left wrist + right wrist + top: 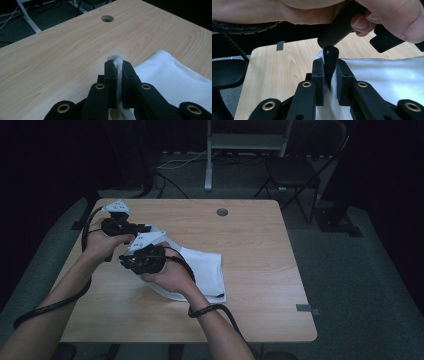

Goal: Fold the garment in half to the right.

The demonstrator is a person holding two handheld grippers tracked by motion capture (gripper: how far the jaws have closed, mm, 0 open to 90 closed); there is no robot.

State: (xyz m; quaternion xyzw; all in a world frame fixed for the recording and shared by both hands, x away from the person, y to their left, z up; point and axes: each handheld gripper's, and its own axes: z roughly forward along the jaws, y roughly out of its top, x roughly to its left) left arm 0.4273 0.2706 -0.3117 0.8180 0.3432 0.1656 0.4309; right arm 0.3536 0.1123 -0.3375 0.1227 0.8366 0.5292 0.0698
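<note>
A white cloth (206,268) lies folded on the wooden table (250,230), its left end lifted between the hands. My left gripper (143,227) is shut on a bunched white fold of that cloth (118,62), with more of the cloth (175,75) lying to its right. My right gripper (142,262) sits just in front of the left one. In the right gripper view its jaws (330,63) are shut on a black-edged hem (331,56) of the white cloth (387,75). A hand (392,15) gripping a black handle hangs close above those jaws.
A round cable hole (222,212) (107,18) is near the table's far edge. A grey tag (303,308) (280,45) sits on the front right edge. A folding chair (295,170) and a metal stand (245,142) stand beyond the table. Cables trail off both forearms.
</note>
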